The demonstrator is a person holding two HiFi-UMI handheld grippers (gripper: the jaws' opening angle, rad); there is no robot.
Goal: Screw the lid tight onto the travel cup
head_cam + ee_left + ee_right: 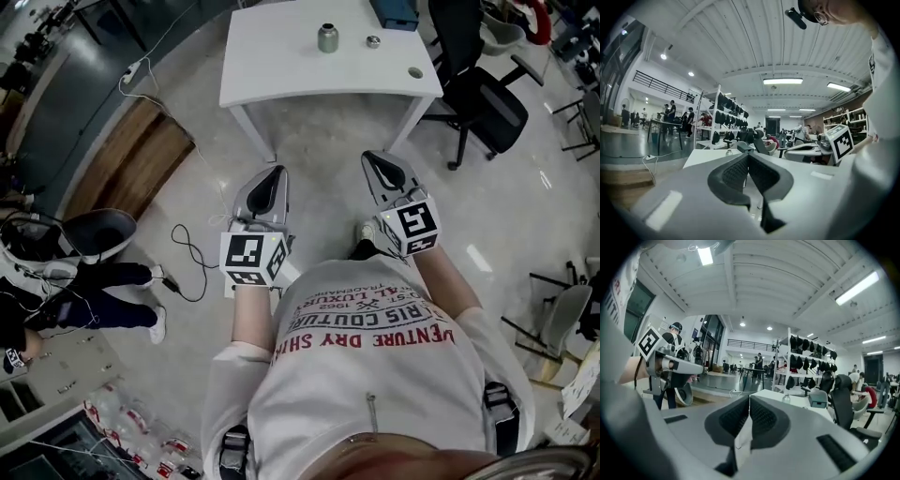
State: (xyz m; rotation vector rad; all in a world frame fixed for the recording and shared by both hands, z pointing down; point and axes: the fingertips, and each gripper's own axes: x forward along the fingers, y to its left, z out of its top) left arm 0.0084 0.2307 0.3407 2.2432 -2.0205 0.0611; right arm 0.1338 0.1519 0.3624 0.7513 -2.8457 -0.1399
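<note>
The travel cup (327, 37), a small metallic cylinder, stands upright near the far middle of a white table (281, 75). Its small round lid (373, 41) lies apart from it, just to its right. Both grippers hang well short of the table, above the floor and in front of the person's chest. My left gripper (271, 176) is shut with nothing in it, and my right gripper (377, 161) is shut and empty too. In the left gripper view the shut jaws (748, 158) point toward the table (705, 158). The right gripper view shows its shut jaws (749, 403) and the cup (786, 398) far off.
A blue box (394, 11) sits at the table's far right corner. A black office chair (483, 103) stands to the right of the table. A person sits low at the left (94, 281), with a cable (187, 255) on the floor nearby. Shelving and people fill the background.
</note>
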